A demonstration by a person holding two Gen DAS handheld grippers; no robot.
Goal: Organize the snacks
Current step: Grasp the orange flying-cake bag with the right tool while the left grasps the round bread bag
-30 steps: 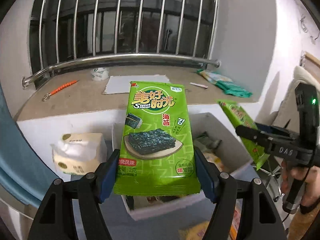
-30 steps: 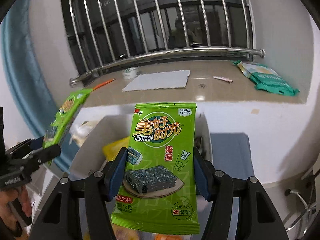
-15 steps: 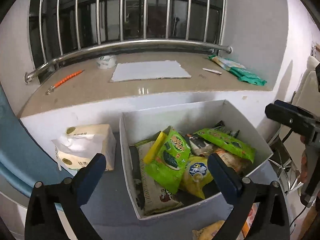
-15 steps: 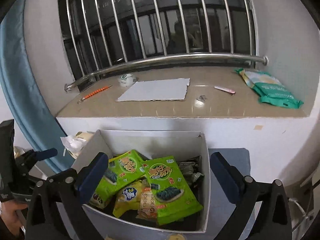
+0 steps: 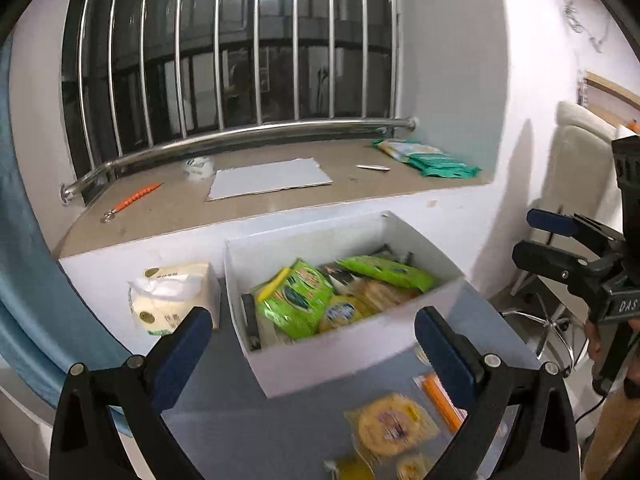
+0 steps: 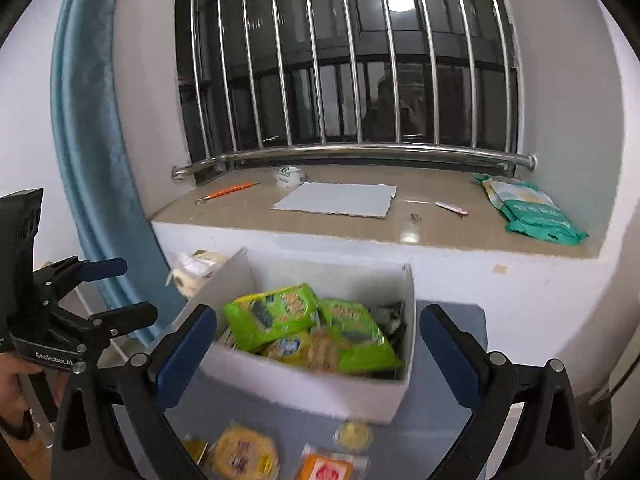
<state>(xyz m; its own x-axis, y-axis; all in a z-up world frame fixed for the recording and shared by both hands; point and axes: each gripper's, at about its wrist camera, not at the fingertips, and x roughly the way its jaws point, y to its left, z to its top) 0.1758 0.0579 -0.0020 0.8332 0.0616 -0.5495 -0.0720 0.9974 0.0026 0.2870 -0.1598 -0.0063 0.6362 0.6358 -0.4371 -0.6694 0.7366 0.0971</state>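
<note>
Left wrist view: the left hand-held gripper (image 5: 312, 332) stands with its fingers spread wide and nothing between them. One second ago it pinched a green seaweed packet upright above the white box (image 5: 360, 354); half a second ago the fingers were already apart and the packet lay inside. That packet (image 5: 298, 300) now rests among the other snacks at the left of the box, partly over a yellow pouch.

Right wrist view: the right hand-held gripper (image 6: 318, 342) is likewise spread and empty. Its own green seaweed packet, held a second ago, now lies in the box as the right-hand green packet (image 6: 356, 334), beside the first (image 6: 272, 312). Both releases are therefore complete, and both grippers have drawn back and tipped downward since half a second ago, bringing the near part of the blue-grey counter (image 5: 240, 432) into sight.

Remaining items: several snacks are on the counter in front of the box, outside it. A round yellow packaged cake (image 5: 390, 424) and an orange packet (image 5: 442, 396) show in the left view; the right view shows another yellow round item (image 6: 244, 454) and an orange-red packet (image 6: 326, 470), all blurred by motion.

Assessment: two packets are accounted for in the box; the task is not finished. The loose items near the front wall appear to be the next candidates. The box is fairly full, so further packets may sit high or slide.

Unrelated: a tissue pack (image 5: 172, 296) stands left of the box.
</note>
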